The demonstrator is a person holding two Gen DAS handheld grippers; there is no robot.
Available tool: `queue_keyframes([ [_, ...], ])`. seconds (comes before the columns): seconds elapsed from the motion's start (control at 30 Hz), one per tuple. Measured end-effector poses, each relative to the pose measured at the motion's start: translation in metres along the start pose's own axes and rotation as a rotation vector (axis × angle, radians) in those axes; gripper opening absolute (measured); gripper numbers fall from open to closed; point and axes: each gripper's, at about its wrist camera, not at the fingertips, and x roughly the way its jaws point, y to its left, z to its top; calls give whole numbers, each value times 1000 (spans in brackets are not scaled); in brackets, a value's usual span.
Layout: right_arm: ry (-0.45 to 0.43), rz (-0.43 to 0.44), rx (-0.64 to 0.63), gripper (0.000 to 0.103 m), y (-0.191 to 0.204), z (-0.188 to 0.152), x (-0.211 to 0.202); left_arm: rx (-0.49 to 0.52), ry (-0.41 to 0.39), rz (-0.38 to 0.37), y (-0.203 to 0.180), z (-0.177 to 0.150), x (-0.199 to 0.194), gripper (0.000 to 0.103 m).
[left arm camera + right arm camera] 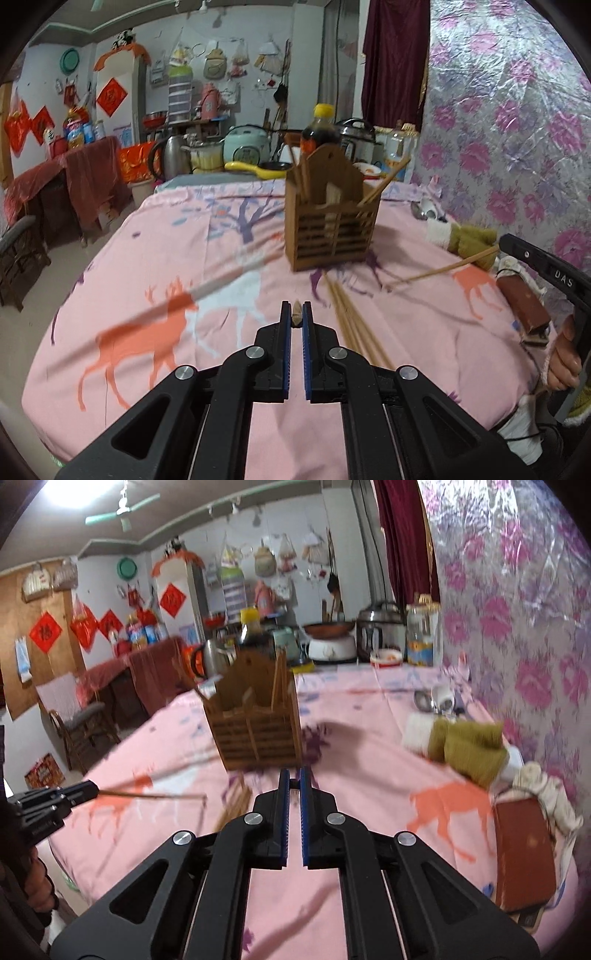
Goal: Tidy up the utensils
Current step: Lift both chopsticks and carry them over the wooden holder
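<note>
A brown slatted wooden utensil holder (331,218) stands on the pink deer-print tablecloth (147,258), with several chopsticks in it; it also shows in the right wrist view (255,723). My left gripper (296,314) is shut on a chopstick whose end shows between the pads; that chopstick (155,795) sticks out of it in the right wrist view. Loose chopsticks (351,317) lie just right of it. My right gripper (294,781) is shut on a chopstick (443,268), seen in the left wrist view slanting over the cloth.
Olive and white cloths (465,746) and a brown book (524,853) lie at the right. A spoon and white cup (436,699) sit by the floral wall. Cookers, a kettle and a soy sauce bottle (320,129) stand behind the holder.
</note>
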Motion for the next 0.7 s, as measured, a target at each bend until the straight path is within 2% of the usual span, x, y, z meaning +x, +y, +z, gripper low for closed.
queue_keyframes([
  [0.43,-42,34,-41,6,18,36,3,44,-13,-66,-17,62,8,6],
  [0.7,-63,57,-64,6,32,69,22,69,-34,-84,-25,104,20,6],
])
